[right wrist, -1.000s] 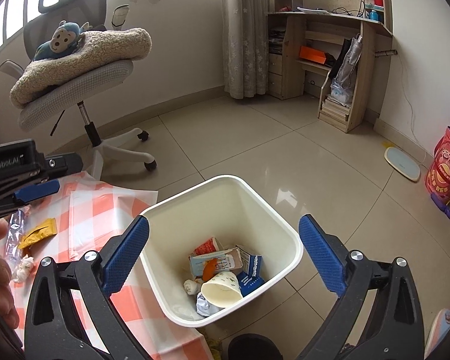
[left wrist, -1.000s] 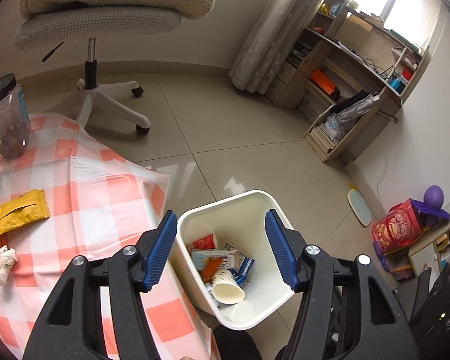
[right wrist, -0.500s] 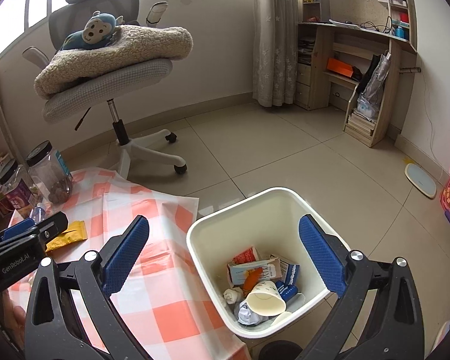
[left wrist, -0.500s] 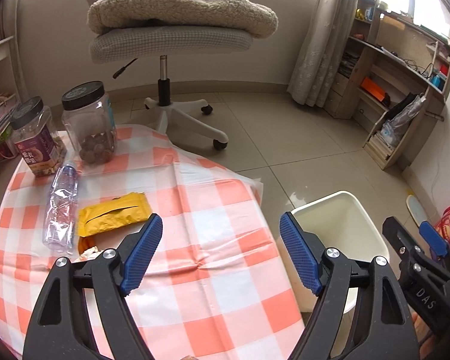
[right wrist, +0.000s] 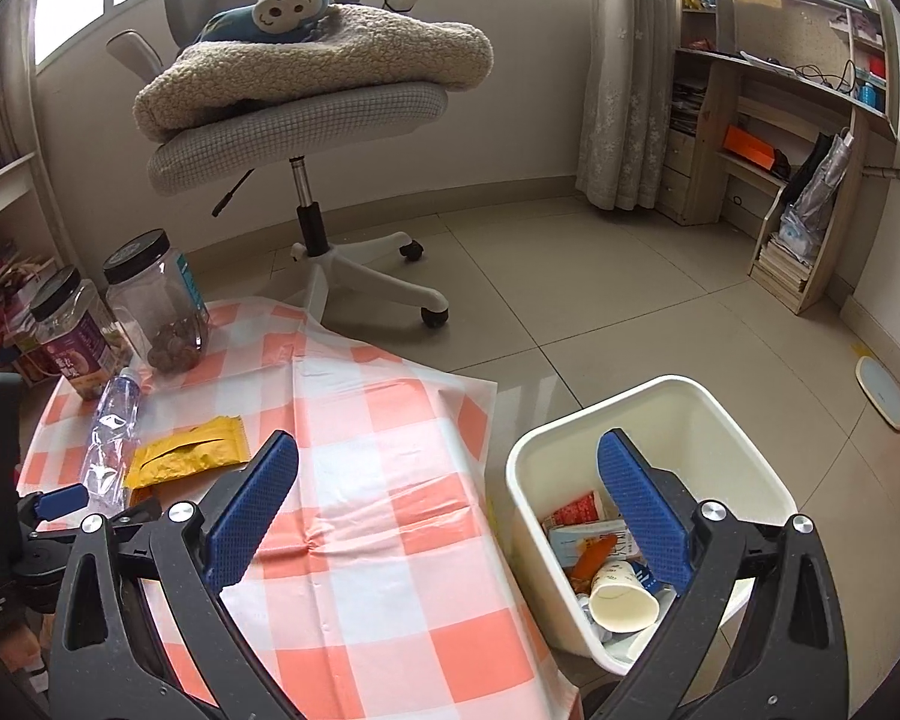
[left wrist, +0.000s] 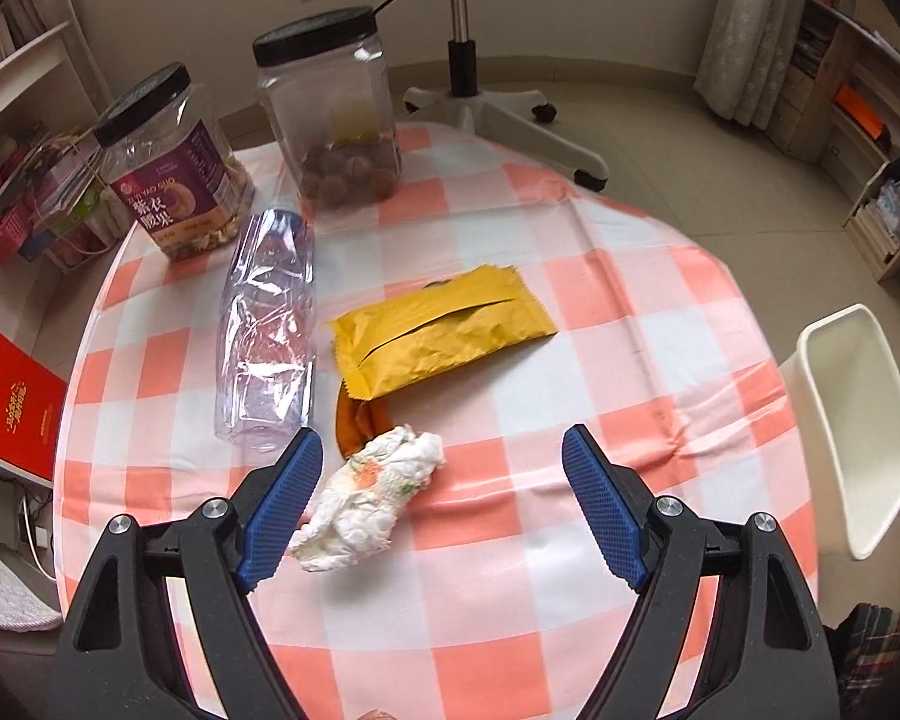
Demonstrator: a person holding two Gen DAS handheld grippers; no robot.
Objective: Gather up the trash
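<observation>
The left gripper [left wrist: 435,489] hangs over the round table with the orange-and-white checked cloth [left wrist: 600,312], its blue-padded jaws standing wide with nothing between them; they have just been opening. Just beside its left-hand pad lies the crumpled white tissue wad with faint stains [left wrist: 369,501], apparently touching that pad, and it looks like the next piece of trash to take. Behind the wad a strip of orange peel [left wrist: 354,426] pokes out from under the torn yellow foil packet [left wrist: 444,327], and the crushed clear plastic bottle [left wrist: 267,330] lies alongside. The right gripper [right wrist: 447,507] is also spread wide and empty, held between the table edge and the cream plastic waste bin [right wrist: 528,462] on the floor, which already holds a paper cup and cartons. The likely trouble is the off-centre wad: closing from here, the pad may shove it aside or pinch only a loose corner, which could tear or slip free on the way to the bin. A low close could also snag the thin cloth, dragging the packet and bottle. The two black-lidded clear snack jars [left wrist: 330,114] at the far side are not trash and stand well clear.
</observation>
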